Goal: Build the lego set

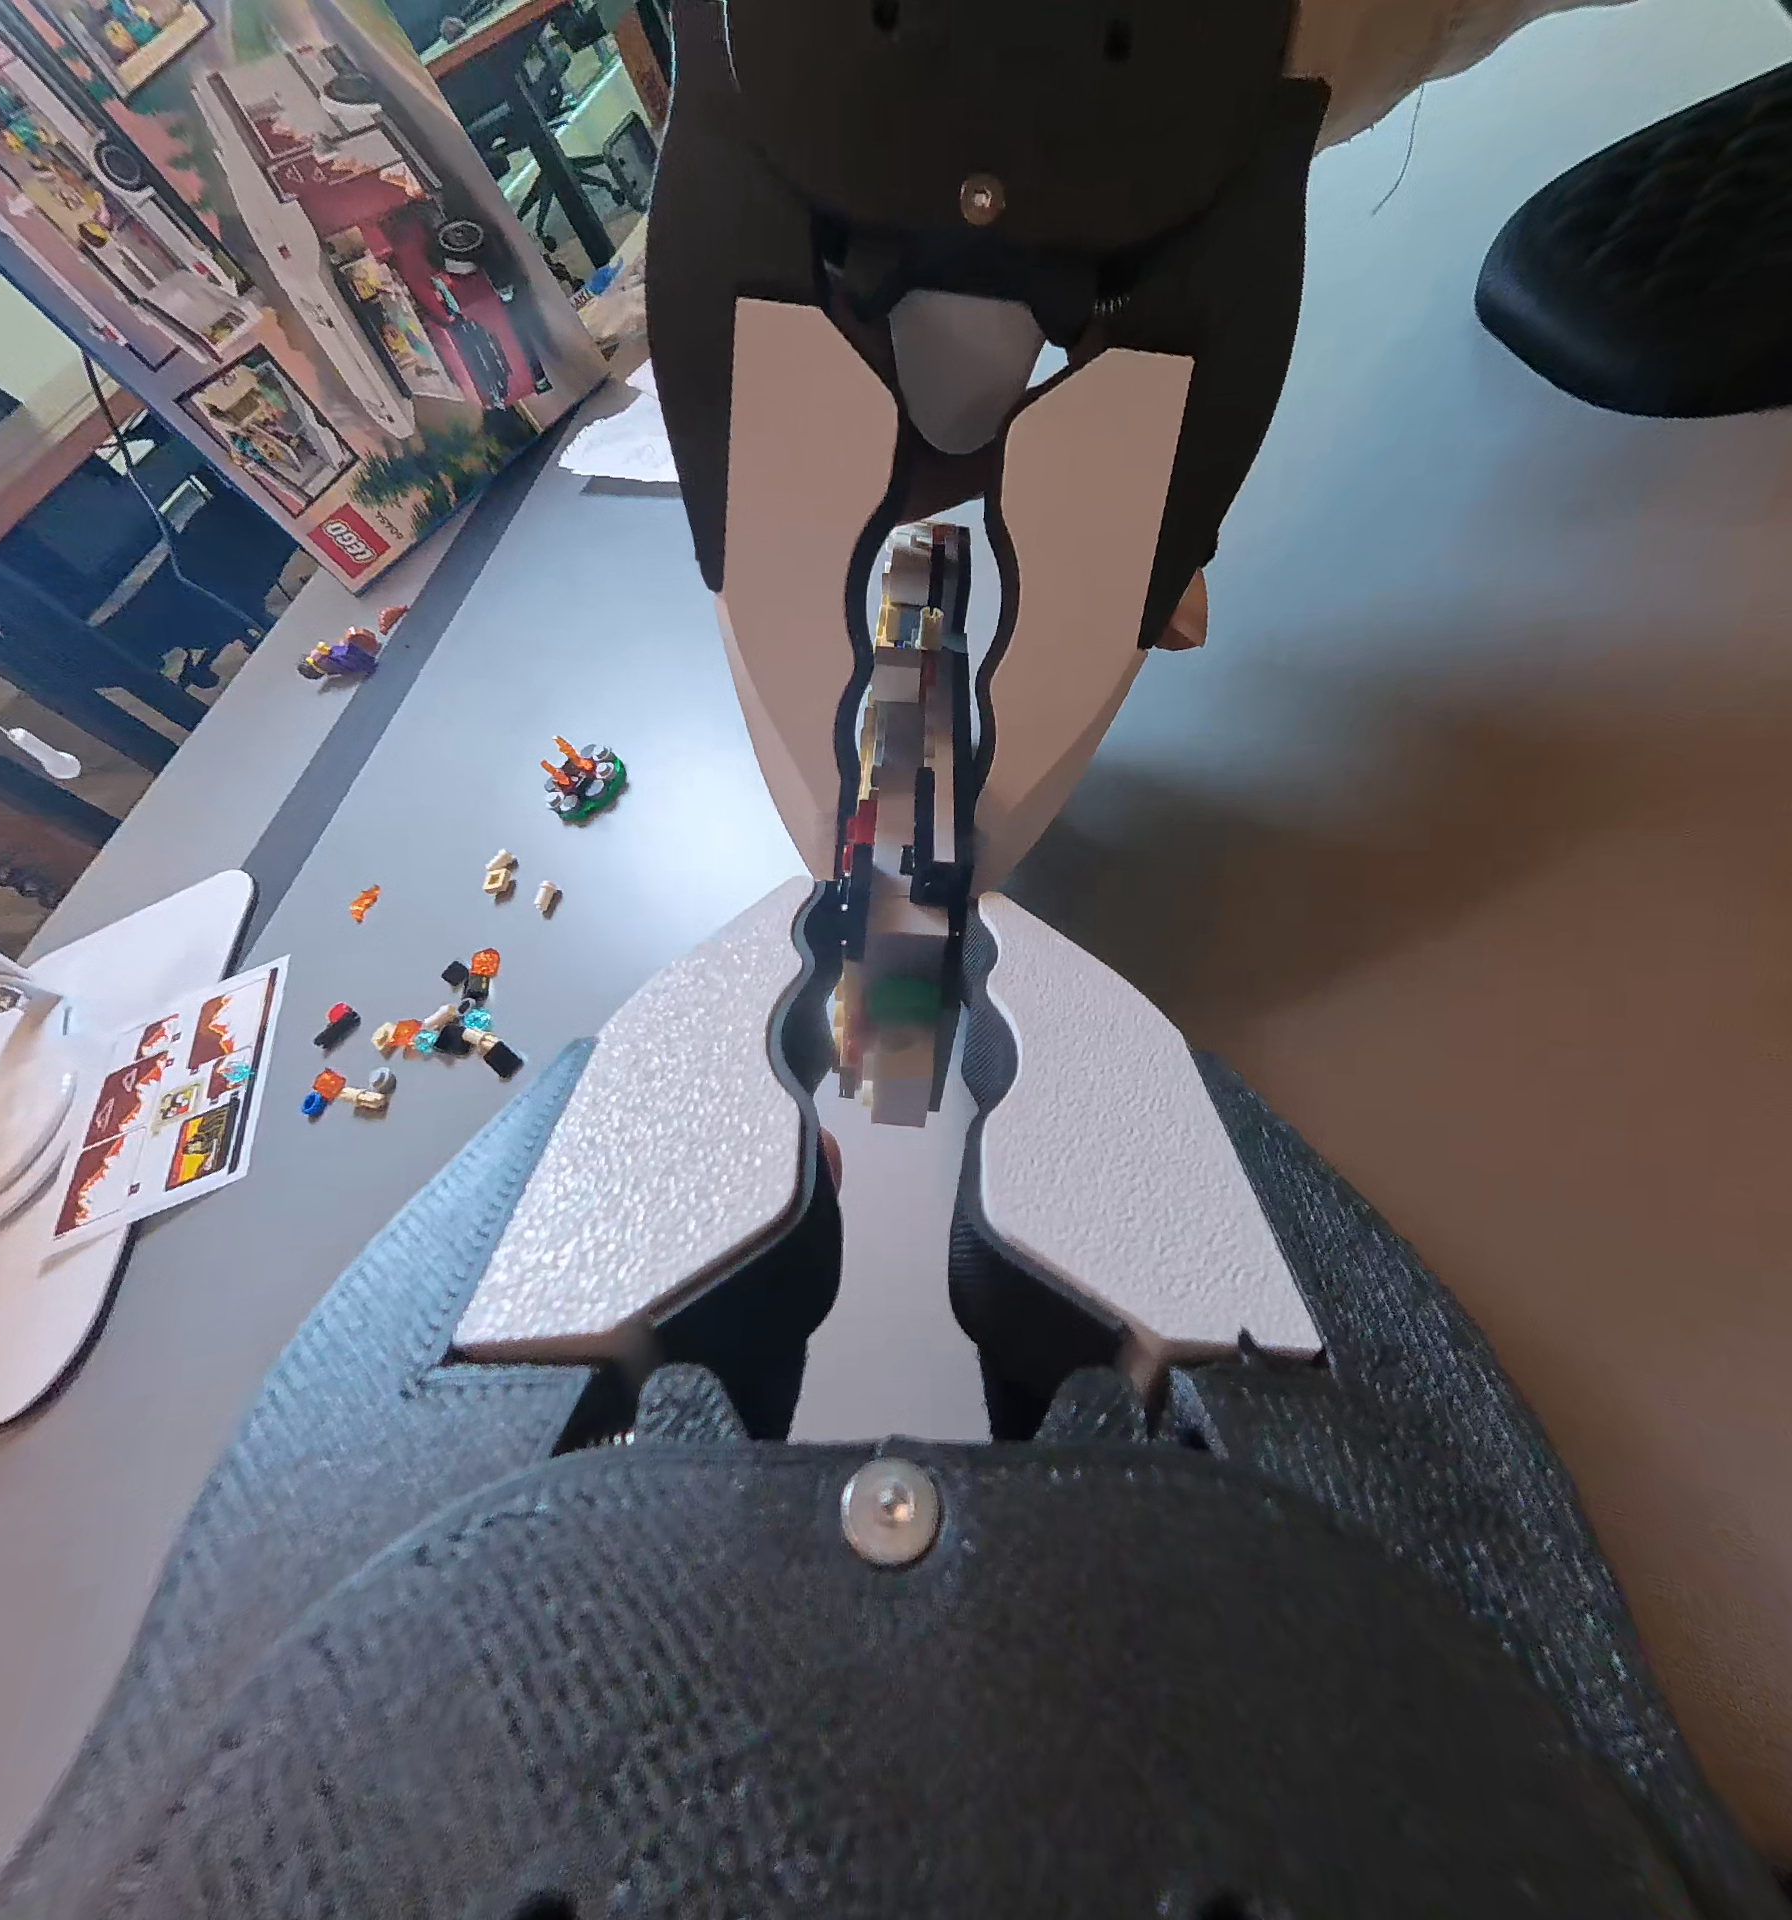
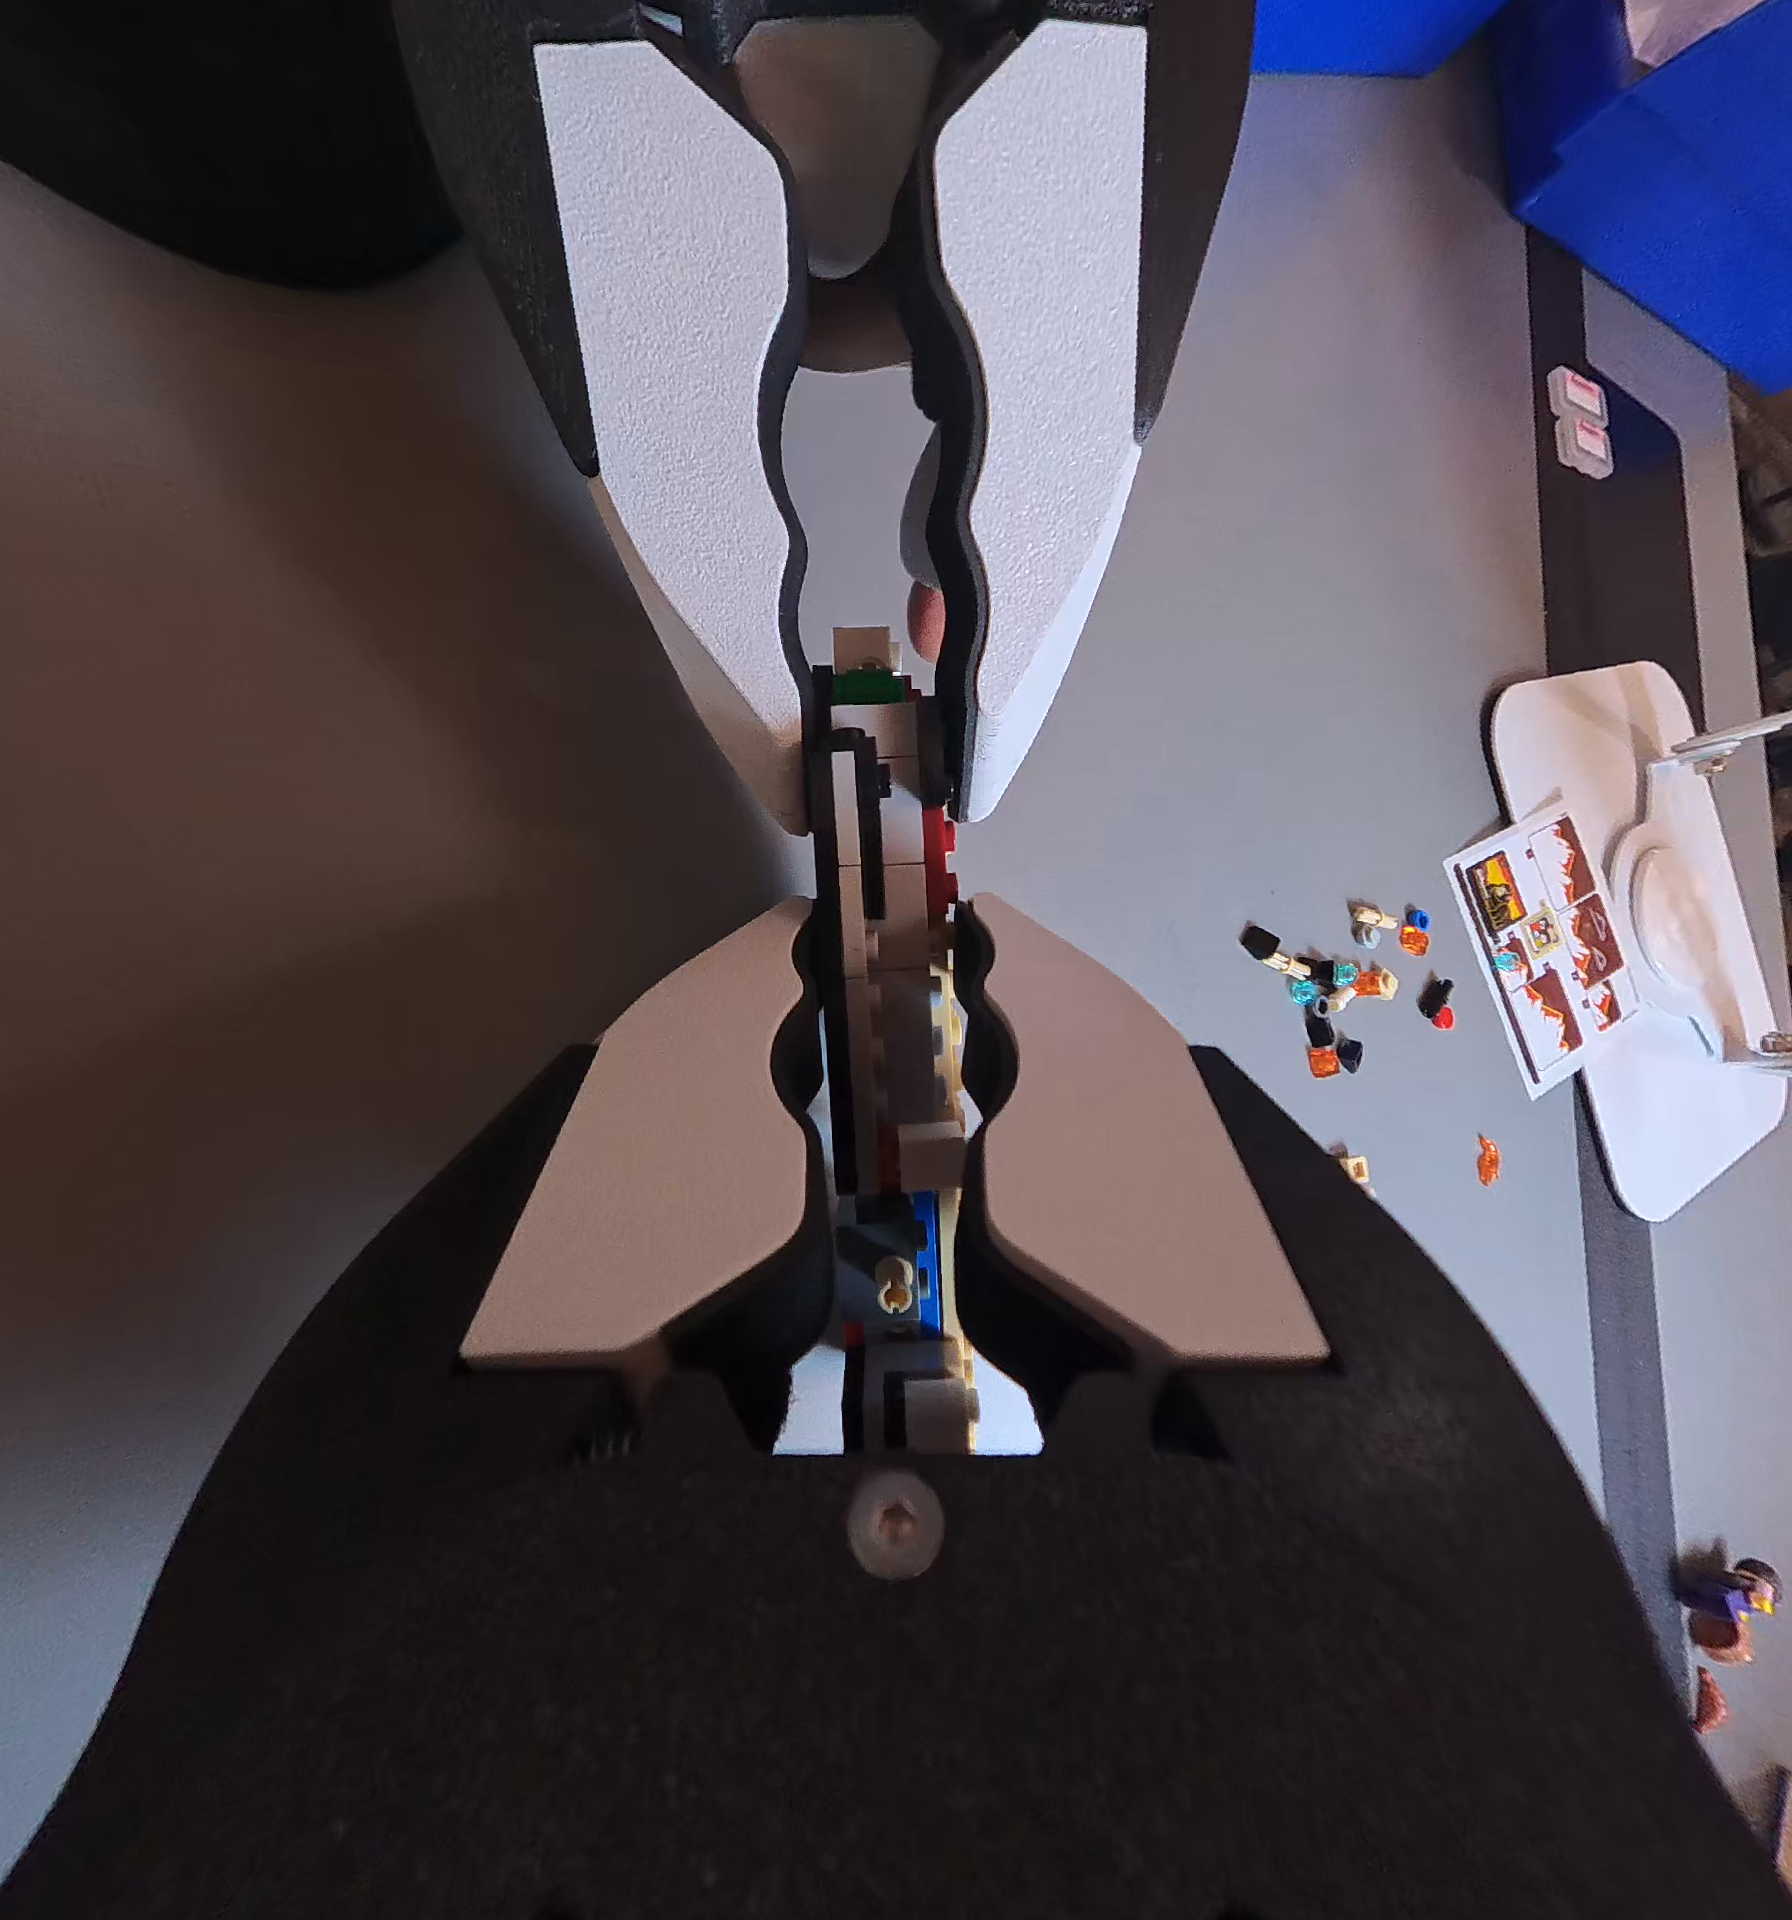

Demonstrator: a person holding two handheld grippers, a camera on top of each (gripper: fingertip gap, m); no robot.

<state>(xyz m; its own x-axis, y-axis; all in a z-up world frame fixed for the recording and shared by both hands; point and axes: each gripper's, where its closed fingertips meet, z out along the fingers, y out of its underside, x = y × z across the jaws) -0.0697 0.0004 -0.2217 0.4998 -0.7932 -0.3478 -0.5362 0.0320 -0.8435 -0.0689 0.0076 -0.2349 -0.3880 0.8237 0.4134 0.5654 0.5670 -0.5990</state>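
Observation:
A long, thin brick model (image 1: 913,831), grey, black and tan with red and green bits, is held edge-on above the grey table (image 1: 580,644). My left gripper (image 1: 897,997) is shut on its near end. My right gripper (image 1: 918,727) faces it from the far side and is shut on the other end. In the right wrist view the same model (image 2: 887,997) runs between my right gripper (image 2: 887,997) and the left gripper (image 2: 876,727) opposite, each clamped on it tip to tip.
Loose small bricks (image 1: 424,1029) and a sticker sheet (image 1: 180,1091) lie left on the table, by a white stand base (image 1: 19,1143). A small green round build (image 1: 585,779), a purple figure (image 1: 341,655) and a printed box (image 1: 279,260) sit farther back. A blue bin (image 2: 1702,177) stands at the table's edge. Only a small space, under 4 cm, lies between the two pairs of fingers.

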